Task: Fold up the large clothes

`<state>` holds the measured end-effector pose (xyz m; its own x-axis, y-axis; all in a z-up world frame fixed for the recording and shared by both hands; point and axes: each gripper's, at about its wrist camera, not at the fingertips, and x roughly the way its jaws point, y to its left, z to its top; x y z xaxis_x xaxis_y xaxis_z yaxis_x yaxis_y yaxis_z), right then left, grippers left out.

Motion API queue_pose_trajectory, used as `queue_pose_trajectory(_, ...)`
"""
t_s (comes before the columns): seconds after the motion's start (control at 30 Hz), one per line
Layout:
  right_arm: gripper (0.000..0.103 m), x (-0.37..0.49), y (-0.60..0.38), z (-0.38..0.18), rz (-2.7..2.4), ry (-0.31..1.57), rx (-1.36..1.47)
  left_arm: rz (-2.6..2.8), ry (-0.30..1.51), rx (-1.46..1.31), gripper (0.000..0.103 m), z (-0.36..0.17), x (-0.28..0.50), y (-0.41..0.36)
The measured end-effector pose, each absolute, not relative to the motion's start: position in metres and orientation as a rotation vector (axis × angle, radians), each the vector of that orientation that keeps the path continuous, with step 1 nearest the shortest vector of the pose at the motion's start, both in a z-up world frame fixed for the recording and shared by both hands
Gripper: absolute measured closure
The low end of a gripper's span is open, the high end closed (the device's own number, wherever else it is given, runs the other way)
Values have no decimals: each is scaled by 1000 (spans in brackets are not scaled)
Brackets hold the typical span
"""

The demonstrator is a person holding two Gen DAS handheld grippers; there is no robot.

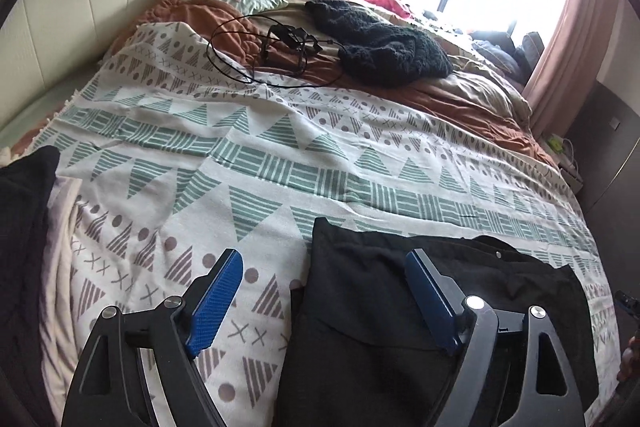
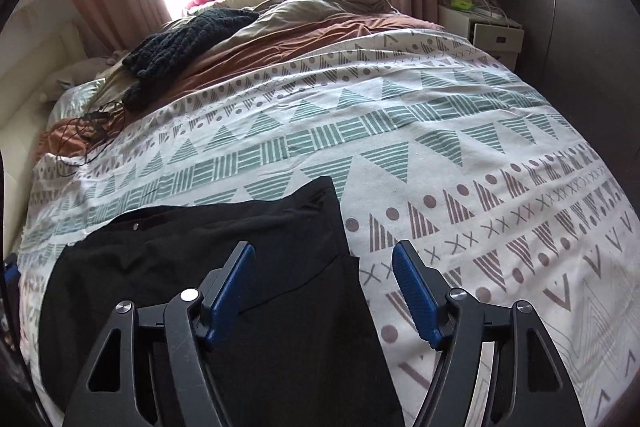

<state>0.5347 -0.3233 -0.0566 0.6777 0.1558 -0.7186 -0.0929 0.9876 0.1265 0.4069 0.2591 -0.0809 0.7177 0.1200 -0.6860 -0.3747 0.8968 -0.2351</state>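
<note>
A black garment (image 1: pixel 384 311) with a small snap button lies partly folded on the patterned bedspread (image 1: pixel 280 163) at the near edge of the bed; it also shows in the right wrist view (image 2: pixel 208 275). My left gripper (image 1: pixel 324 267) is open and empty, hovering over the garment's left edge. My right gripper (image 2: pixel 324 259) is open and empty, hovering over the garment's right edge. The bedspread (image 2: pixel 440 131) stretches beyond both.
A black knitted garment (image 1: pixel 380 43) and a tangle of black cable (image 1: pixel 280 43) lie on the rust-coloured duvet (image 1: pixel 440 95) farther up the bed. A dark cloth (image 1: pixel 24 227) sits at the left. A white nightstand (image 2: pixel 488 31) stands at the far right.
</note>
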Motion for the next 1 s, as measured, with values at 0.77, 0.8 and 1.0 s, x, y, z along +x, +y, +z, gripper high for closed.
queue_pose_trajectory(0.77, 33, 384, -249, -20, 305, 773, 50, 276, 662, -459, 19, -38, 240, 228)
queue_pose_trajectory(0.8, 32, 379, -243, -22, 316, 779, 42, 281, 664, -461, 19, -40, 237, 227)
queue_pose_trajectory(1.0, 33, 351, -202, -41, 400, 819, -16, 273, 704, -490, 19, -64, 215, 220)
